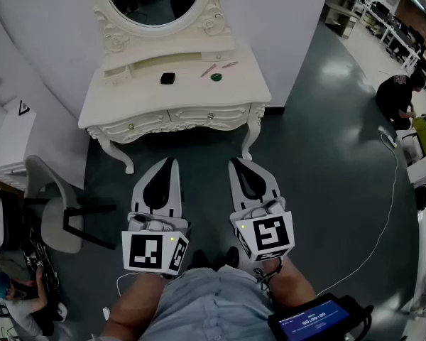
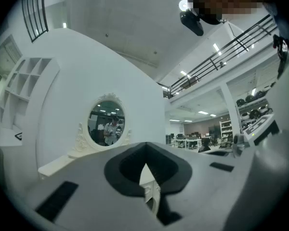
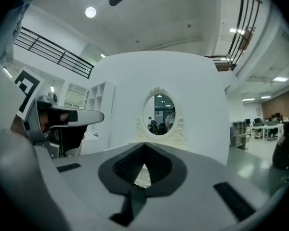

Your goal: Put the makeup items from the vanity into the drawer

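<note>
My left gripper (image 1: 172,163) and right gripper (image 1: 236,163) are closed, empty and well short of the vanity (image 1: 128,94). On its top lie a black compact (image 1: 168,78), a green disc (image 1: 216,77) and two pink sticks (image 1: 208,70). I judge all of them light, rigid and slippery, so I grip the compact across its edges and the sticks at mid-length.

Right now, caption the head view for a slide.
Left gripper and right gripper, both shut, face the white vanity.

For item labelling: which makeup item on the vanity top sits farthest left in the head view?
The black case, alone at the left; the green round pot and two pink sticks cluster to its right.
</note>
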Motion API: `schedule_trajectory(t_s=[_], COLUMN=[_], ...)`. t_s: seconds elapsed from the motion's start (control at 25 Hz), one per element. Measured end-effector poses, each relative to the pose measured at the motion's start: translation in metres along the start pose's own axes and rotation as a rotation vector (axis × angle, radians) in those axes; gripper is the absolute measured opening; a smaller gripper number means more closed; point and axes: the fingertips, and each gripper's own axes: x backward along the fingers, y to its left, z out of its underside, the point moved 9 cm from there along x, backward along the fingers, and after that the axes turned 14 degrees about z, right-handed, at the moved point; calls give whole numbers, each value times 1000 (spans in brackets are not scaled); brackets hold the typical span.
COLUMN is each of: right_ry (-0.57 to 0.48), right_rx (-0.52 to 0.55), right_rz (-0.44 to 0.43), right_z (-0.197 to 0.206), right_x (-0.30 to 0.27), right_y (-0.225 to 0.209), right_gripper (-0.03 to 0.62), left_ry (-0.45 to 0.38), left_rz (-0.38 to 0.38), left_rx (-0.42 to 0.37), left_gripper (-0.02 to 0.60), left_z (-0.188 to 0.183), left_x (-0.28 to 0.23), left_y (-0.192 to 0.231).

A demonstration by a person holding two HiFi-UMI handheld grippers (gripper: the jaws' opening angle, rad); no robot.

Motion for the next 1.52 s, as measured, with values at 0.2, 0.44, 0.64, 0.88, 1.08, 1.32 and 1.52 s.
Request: schedule_trajectory(t_s=[0.2,0.44,0.64,0.88,1.08,1.32,1.52], right_ry=[1,1,41,83,83,95,87], right_rx=[-1,-51,-44,-43,-27,-30,-15], right_rz=[-13,-56,-75,-76,-60,-24,-9], right_z=[3,7,23,38,37,25,15], right_x=[2,6,-6,-48,-110,-189,-242], right_y=[-14,-35,-42,-45,-42,-32,-21], right_gripper=[0,3,3,3,3,2,2], left_ry=[4,17,56,63,63,62,40], left_rz=[-9,-46,-69,-79,-62,-42,-22], left_rx=[-4,2,21,42,51,49,42], left_gripper=[0,0,0,0,0,0,0], left_z=[2,9,25,41,50,49,47], left_x=[-8,-11,-15,-44,-82,-123,-150], left_y=[-12,-33,-36,-4,47,119,166])
